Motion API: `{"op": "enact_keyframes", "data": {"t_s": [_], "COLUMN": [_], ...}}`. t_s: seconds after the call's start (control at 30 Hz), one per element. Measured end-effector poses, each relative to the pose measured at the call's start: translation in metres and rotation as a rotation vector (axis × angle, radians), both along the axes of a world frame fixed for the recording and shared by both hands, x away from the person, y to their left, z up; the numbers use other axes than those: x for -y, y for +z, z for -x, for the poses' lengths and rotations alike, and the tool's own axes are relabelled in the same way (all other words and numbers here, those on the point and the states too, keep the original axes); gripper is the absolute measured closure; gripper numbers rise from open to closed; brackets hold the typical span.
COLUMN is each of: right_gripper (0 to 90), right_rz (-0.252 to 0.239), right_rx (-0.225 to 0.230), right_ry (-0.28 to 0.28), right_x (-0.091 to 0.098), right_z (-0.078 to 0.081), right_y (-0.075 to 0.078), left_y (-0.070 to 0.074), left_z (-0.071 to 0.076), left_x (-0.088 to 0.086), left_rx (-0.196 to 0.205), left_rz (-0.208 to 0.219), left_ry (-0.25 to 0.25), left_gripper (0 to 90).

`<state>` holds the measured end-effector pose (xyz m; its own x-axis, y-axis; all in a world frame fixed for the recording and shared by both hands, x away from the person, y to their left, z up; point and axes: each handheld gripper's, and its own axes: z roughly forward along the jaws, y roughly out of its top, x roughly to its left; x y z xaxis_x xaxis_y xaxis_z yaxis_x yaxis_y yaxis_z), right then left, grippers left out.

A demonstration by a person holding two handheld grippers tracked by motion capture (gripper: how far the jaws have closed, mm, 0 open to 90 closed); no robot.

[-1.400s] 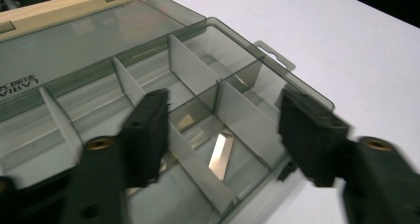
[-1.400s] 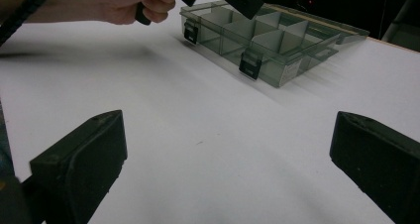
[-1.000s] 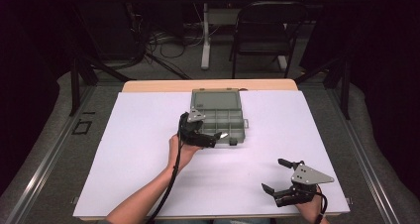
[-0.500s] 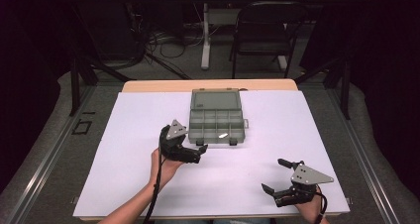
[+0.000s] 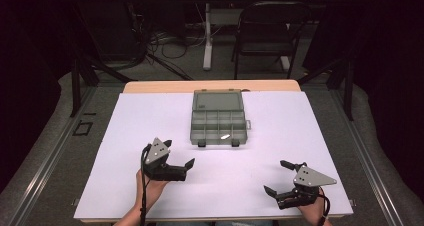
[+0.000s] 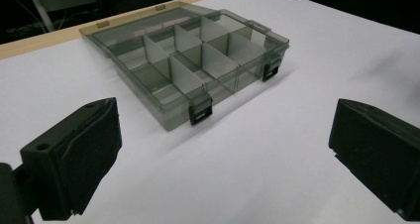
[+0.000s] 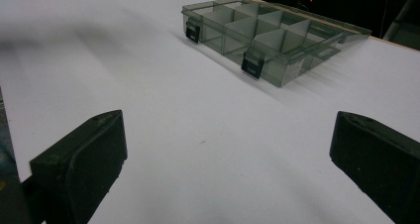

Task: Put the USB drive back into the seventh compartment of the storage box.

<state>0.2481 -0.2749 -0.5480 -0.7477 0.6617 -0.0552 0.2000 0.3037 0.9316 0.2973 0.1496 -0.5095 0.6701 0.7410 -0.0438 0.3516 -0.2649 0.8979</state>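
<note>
Smoky plastic organizer box [image 5: 219,119] lying lid-open, far middle of counter [image 5: 125,151], possibly 1 small piece inside. Left hand-held gripper [image 5: 176,156] and right hand-held gripper [image 5: 278,177]: spread wide, empty, near edge, perhaps parked for reach.

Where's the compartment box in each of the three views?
High view: the compartment box sits centre, towards the table's far edge, lid open and lying back, beyond both grippers.
Left gripper view: upper centre-left, latches facing the camera.
Right gripper view: upper right, seen at an angle.
Shared landmark: the two black latches on the box's front wall.
</note>
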Motion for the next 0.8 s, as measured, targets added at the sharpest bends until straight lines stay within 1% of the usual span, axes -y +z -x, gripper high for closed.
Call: {"op": "enact_keyframes", "data": {"t_s": [0.07, 0.3, 0.33, 0.4, 0.47, 0.53, 0.67, 0.77, 0.8], "right_gripper": [0.6, 0.6, 0.6, 0.6, 0.6, 0.5, 0.5, 0.5, 0.5], "right_rz": [0.003, 0.002, 0.002, 0.002, 0.002, 0.002, 0.002, 0.002, 0.0], "right_rx": [-0.002, -0.005, -0.005, -0.007, -0.01, -0.008, -0.008, -0.009, -0.006], "right_ry": [0.001, 0.002, 0.002, 0.002, 0.002, 0.002, 0.004, 0.003, 0.003], "right_x": [0.0, 0.0, 0.0, 0.0, -0.001, -0.001, -0.001, 0.0, 0.0], "right_z": [0.0, 0.0, 0.0, 0.0, 0.0, 0.0, -0.001, 0.0, 0.0], "right_y": [0.0, 0.0, 0.0, 0.0, 0.0, -0.001, -0.001, -0.001, -0.001], "left_y": [-0.003, -0.017, -0.019, -0.023, -0.028, -0.031, -0.036, -0.038, -0.039], "left_z": [0.004, 0.019, 0.021, 0.023, 0.026, 0.027, 0.029, 0.03, 0.03], "left_x": [-0.005, -0.018, -0.02, -0.022, -0.025, -0.026, -0.027, -0.027, -0.026], "left_rx": [0.006, 0.02, 0.018, 0.025, 0.028, 0.033, 0.053, 0.063, 0.067], "left_rz": [-0.003, 0.028, 0.027, 0.027, 0.037, 0.045, 0.027, 0.026, 0.024], "left_ry": [0.003, 0.013, 0.015, 0.013, 0.018, 0.008, 0.0, -0.005, 0.0], "left_gripper": [0.0, 0.0, 0.0, 0.0, 0.0, 0.0, 0.0, 0.0, 0.0]}}
